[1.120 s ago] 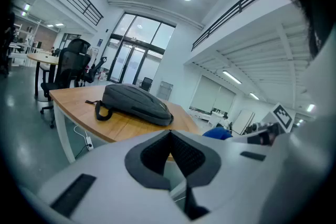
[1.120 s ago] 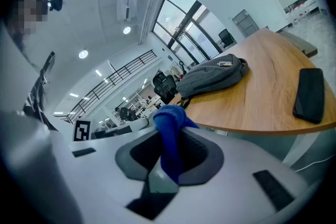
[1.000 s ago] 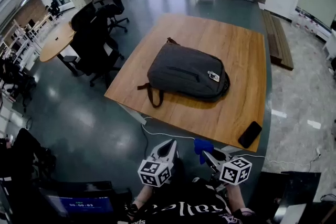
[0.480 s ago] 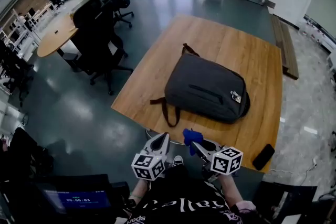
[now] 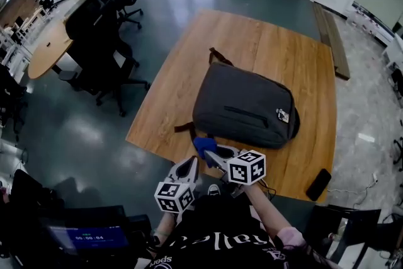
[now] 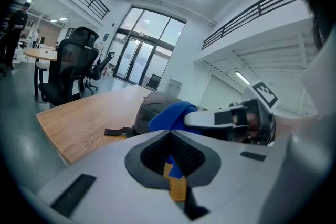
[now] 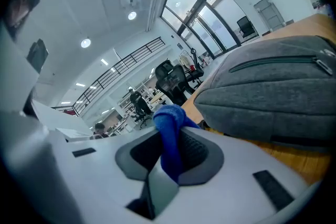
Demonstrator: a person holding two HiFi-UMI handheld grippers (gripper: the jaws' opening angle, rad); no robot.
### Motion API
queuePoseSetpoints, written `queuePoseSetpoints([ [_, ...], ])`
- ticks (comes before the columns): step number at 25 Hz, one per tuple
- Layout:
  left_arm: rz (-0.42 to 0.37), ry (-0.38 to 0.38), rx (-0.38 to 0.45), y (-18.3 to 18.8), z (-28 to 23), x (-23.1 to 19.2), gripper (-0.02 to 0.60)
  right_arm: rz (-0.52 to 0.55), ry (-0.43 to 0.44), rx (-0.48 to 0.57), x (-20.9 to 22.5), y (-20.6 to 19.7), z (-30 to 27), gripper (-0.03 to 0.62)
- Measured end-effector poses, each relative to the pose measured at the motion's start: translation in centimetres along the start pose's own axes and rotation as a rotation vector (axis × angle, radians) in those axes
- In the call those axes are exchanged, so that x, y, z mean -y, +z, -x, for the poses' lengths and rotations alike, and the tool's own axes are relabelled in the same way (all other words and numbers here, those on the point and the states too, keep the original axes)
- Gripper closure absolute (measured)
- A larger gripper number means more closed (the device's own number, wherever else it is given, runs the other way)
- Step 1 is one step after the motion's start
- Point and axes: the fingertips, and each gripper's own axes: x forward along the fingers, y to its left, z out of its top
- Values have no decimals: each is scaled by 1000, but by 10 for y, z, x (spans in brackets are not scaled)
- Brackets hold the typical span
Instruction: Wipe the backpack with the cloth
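Cloth [image 5: 203,144] in right gripper [image 5: 213,158], backpack [image 5: 242,104] on table [image 5: 277,53]

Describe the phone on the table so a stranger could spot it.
Find the big wooden table with a grey backpack. At its near right corner, clear of the backpack, lies the phone: flat, black and small, unlike the bulky backpack.

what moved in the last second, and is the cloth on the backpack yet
The right gripper, shut on the blue cloth throughout, moved forward from the person's chest to the near edge of the backpack; contact is unclear. Nothing was picked up or let go. The left gripper stayed low and shut, the backpack flat on the table, the phone near its corner.
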Motion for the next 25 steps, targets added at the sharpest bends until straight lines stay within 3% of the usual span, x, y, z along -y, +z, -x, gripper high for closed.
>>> queuePoseSetpoints([
  [5,2,-5,8,12,-11,0,583,-11,-5,-55,16,4,-40,528],
  [10,30,47,24,11,-14,-7,583,30,-66,-73,48,4,-50,528],
  [16,59,86,29,-8,-31,9,583,28,-81,-69,87,-2,-1,528],
  [25,41,23,14,12,-49,45,583,65,-164,-91,105,-5,81,528],
])
